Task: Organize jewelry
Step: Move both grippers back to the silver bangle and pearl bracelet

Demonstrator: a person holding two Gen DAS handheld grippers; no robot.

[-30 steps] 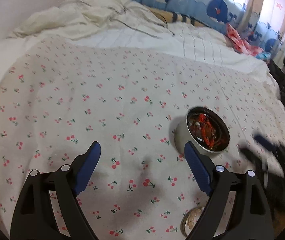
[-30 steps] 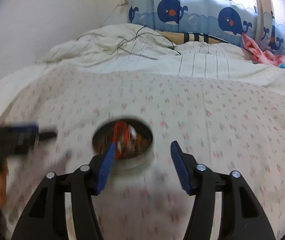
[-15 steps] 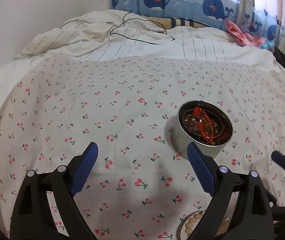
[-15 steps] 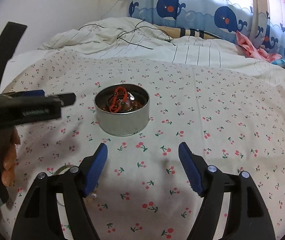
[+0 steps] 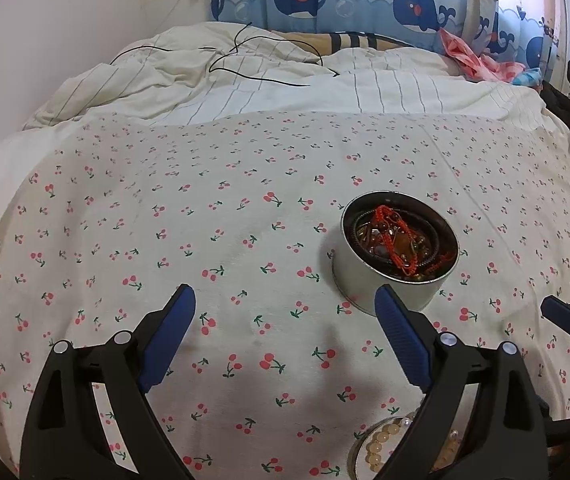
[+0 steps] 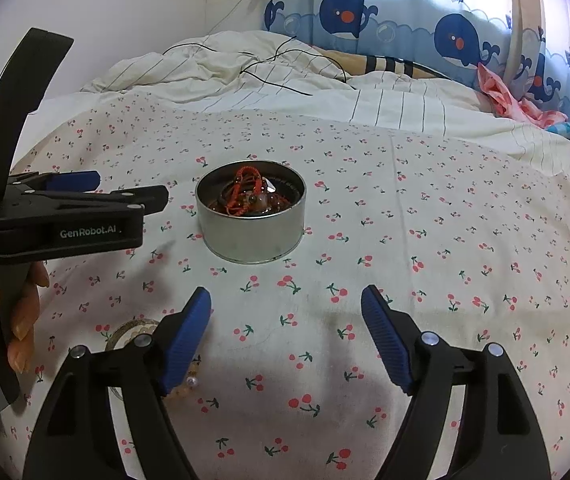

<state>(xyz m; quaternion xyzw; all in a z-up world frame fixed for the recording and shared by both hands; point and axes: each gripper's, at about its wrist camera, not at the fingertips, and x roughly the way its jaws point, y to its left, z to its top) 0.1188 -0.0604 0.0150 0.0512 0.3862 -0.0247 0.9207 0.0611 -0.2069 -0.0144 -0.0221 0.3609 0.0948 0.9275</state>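
Metal tin (image 6: pixel 251 220) of tangled red cords and beads sits on the cherry-print bed sheet (image 6: pixel 425 248), ahead of both grippers. Left gripper (image 5: pixel 285 320) gapes empty; right gripper (image 6: pixel 285 316), jaws just widening, holds nothing. Light, snag-prone strands: pinch one cord, I judge.

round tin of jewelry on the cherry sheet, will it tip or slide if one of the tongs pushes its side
The round tin looks low and wide, so probably slides rather than tips. The soft cherry sheet may bunch and drag. The loose red cord heaped inside could shift.
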